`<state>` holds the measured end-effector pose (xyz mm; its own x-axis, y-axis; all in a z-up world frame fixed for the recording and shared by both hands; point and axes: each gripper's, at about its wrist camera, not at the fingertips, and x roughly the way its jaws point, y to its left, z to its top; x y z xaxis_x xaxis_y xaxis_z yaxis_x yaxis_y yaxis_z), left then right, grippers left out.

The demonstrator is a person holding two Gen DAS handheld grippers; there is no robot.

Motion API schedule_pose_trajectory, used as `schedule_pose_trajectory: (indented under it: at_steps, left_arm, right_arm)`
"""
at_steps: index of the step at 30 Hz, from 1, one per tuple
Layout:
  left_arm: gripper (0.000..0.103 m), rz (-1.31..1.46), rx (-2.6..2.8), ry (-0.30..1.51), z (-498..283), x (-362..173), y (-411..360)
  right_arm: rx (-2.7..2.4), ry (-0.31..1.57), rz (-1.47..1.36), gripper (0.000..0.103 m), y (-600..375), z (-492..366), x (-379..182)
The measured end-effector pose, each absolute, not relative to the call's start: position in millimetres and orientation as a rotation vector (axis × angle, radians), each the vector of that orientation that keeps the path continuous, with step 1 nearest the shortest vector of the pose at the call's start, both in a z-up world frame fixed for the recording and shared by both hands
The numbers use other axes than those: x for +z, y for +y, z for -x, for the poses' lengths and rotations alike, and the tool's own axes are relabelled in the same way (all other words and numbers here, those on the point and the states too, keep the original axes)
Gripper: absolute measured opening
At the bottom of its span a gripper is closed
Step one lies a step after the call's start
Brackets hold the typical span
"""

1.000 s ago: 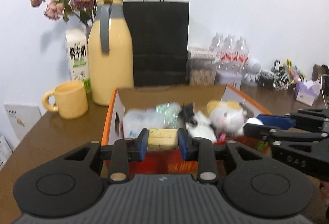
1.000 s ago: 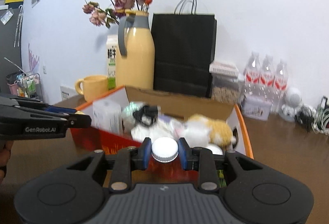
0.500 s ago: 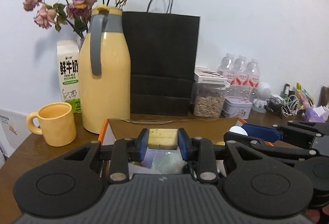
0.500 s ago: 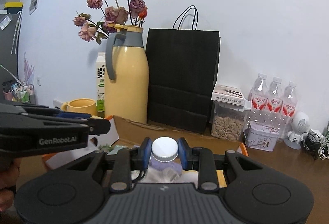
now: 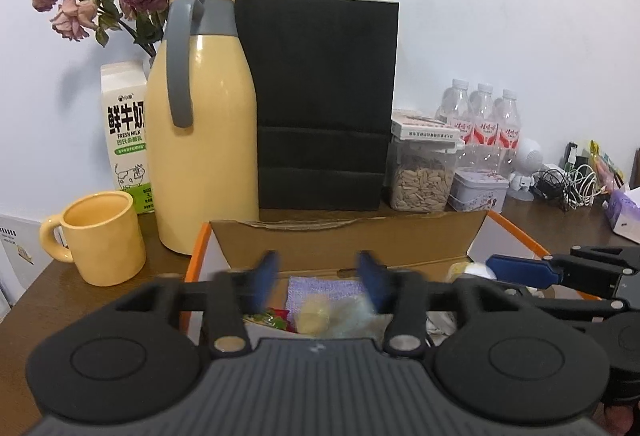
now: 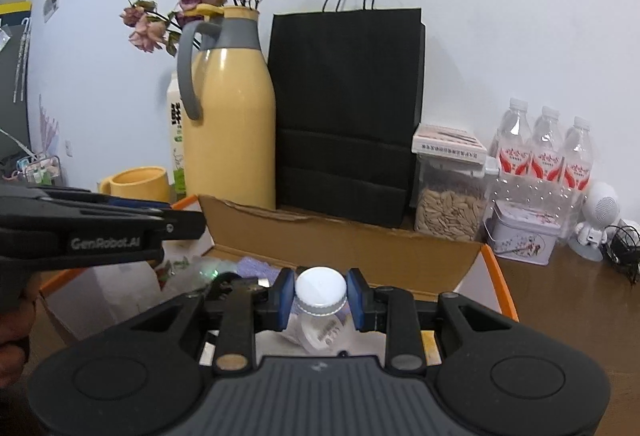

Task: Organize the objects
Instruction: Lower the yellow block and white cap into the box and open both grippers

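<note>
An open cardboard box with orange edges [image 5: 344,240] [image 6: 348,244] stands in front of me with several small items inside. My left gripper [image 5: 320,276] is open over the box, its blue pads blurred. A pale yellow block [image 5: 314,318] lies blurred below it among the items, beside a purple cloth [image 5: 320,286]. My right gripper [image 6: 320,300] is shut on the neck of a small clear bottle with a white cap [image 6: 320,288] and holds it over the box. The right gripper also shows at the right of the left wrist view [image 5: 560,272].
Behind the box stand a yellow thermos jug [image 5: 202,124], a black paper bag [image 5: 324,104], a milk carton [image 5: 126,132], a yellow mug [image 5: 100,236], a seed jar [image 5: 422,172], a tin [image 5: 478,190] and water bottles [image 5: 484,116]. Cables [image 5: 568,184] lie far right.
My left gripper has opened and let go of the yellow block, which has dropped into the box. My right gripper still holds the bottle, now lower over the box.
</note>
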<state>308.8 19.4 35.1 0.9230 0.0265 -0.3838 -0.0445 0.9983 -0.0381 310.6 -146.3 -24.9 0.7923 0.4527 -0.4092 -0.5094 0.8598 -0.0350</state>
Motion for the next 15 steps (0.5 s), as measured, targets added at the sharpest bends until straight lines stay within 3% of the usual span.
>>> schedule_pose_trajectory:
  at_steps: [1, 2, 3, 5, 15]
  left_arm:
    - [0.091, 0.045, 0.041, 0.383, -307.4, 35.5, 19.4]
    - [0.099, 0.042, 0.045, 0.367, -305.1, 35.8, 19.4]
    - [0.103, 0.040, 0.045, 0.350, -303.2, 36.0, 19.5]
    - [0.103, 0.042, 0.045, 0.342, -302.8, 36.1, 20.7]
    - [0.103, 0.052, 0.075, 0.372, -303.5, 38.4, 24.7]
  right_arm:
    - [0.518, 0.403, 0.143, 0.039, -147.4, -310.0, -24.8]
    - [0.513, 0.400, 0.137, 0.060, -149.0, -309.9, -24.1]
    - [0.504, 0.395, 0.130, 0.084, -150.8, -309.4, -23.5]
    - [0.482, 0.381, 0.116, 0.101, -154.8, -308.3, -22.0]
    - [0.429, 0.400, 0.094, 0.103, -161.4, -311.6, -22.0]
